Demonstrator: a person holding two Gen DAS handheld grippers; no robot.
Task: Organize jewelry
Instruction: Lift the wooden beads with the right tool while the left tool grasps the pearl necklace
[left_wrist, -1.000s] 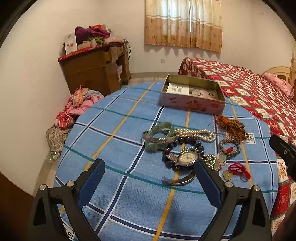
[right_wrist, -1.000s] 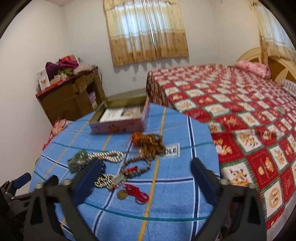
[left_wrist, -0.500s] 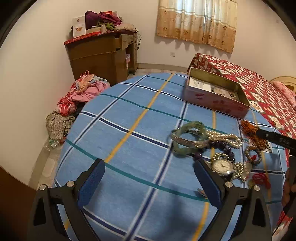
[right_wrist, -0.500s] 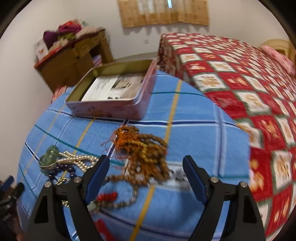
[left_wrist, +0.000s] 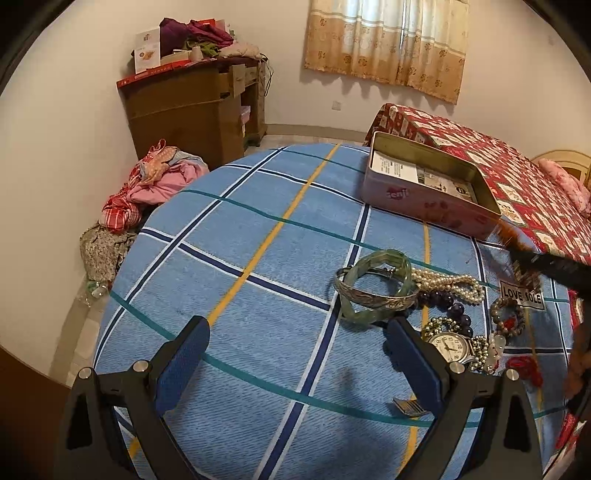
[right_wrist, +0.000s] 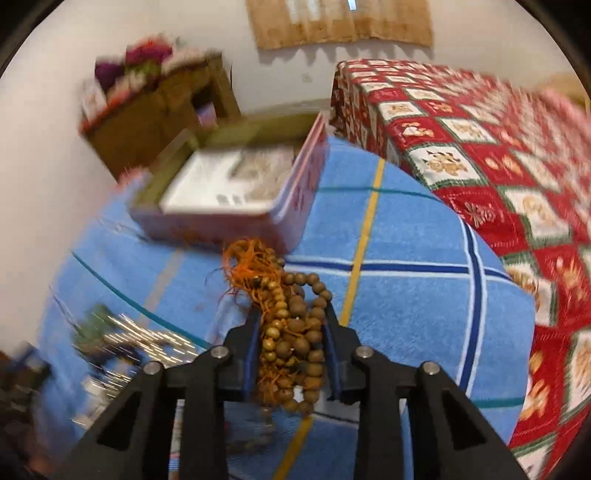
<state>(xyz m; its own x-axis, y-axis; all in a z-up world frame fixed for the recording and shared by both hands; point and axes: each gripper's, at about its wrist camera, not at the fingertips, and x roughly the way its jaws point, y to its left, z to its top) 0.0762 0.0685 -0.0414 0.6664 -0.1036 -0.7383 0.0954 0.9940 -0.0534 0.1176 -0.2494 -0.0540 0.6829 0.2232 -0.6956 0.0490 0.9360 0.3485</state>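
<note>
The tablecloth (left_wrist: 258, 295) was a coarse, matt woven cloth, and the tin (left_wrist: 424, 199) had painted metal walls with a dull gold inside and printed paper on its floor. The bangle (left_wrist: 376, 295) looked like engraved, shiny metal, the pearls (left_wrist: 450, 284) were glossy, and the prayer beads (right_wrist: 295, 332) were smooth matt wood with frayed orange thread.

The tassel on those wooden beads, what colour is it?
Orange; the tassel on the wooden beads shows best in the right wrist view.

One tin box (left_wrist: 424, 199), one watch (left_wrist: 448, 346), two bangles (left_wrist: 373, 291), one pearl strand (left_wrist: 450, 283)
</note>
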